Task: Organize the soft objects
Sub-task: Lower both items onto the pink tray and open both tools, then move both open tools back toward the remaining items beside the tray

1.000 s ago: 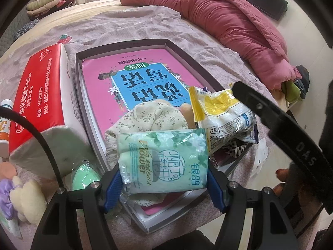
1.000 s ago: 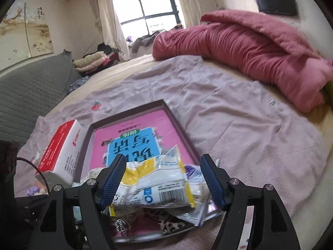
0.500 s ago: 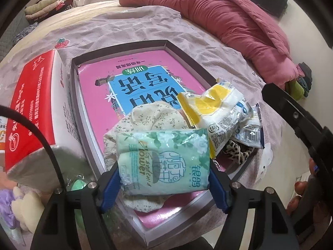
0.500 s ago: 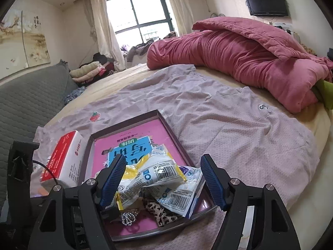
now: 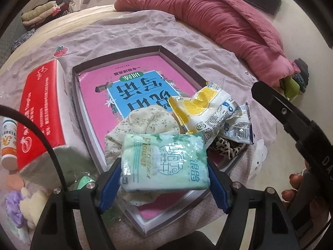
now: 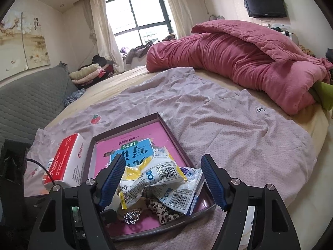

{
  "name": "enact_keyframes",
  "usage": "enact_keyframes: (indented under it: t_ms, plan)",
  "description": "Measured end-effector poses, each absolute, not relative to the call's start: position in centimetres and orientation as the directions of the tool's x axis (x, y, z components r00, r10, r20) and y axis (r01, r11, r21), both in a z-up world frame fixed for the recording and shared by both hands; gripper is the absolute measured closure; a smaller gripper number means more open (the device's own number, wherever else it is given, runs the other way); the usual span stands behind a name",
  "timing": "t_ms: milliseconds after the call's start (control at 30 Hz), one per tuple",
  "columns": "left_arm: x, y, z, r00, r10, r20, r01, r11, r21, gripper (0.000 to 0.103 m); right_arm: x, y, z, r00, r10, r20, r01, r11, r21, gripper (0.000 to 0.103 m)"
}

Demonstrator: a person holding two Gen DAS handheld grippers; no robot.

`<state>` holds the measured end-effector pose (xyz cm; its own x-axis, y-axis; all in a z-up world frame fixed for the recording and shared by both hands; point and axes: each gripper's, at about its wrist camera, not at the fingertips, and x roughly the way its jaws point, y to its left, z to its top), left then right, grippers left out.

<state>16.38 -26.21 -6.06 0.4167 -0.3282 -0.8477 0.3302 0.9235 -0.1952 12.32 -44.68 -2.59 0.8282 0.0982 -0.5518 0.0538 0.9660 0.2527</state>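
A: What does the left gripper (image 5: 165,171) have?

B: A mint-green tissue pack (image 5: 164,162), pinched by its two short ends between the blue pads. It hangs over the near corner of the tray (image 5: 179,62), just above the floral cloth (image 5: 145,125).

A: How will it handle?

B: I'd judge it light and squashy, with a slick plastic wrap. The ends bulge a little where the pads (image 5: 111,184) press, so a firm hold across the ends seems right; a loose one could let it slide.

A: Which way does it lie?

B: Long axis runs from nine o'clock to three o'clock in the left view, printed face up toward the camera, lettering upside down.

A: And the right gripper (image 6: 161,180)?

B: Jaws wide apart, holding nothing, hovering above the yellow-and-white snack bag (image 6: 149,179) at the tray's near end. That bag looks crinkly and nearly weightless. The red tissue box (image 5: 41,112) sits outside the tray, at nine o'clock.
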Motion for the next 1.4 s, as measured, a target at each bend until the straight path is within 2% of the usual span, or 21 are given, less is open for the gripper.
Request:
enact_keyframes:
  t_ms: [733,1400]
  plan:
    - [15.6,-23.7,-4.2,0.452,-0.336,-0.827,0.295,0.931,-0.217,0.026,11.0,-45.0,-1.4,0.839,0.068,-0.54,0.081,0.966,0.248,0.026]
    - [12.3,-19.3,0.4,0.547,-0.321,-0.773,0.253,0.944,-0.212,0.026,9.4,-41.0,2.8,0.871,0.082,-0.484,0.01,0.983,0.184,0.026]
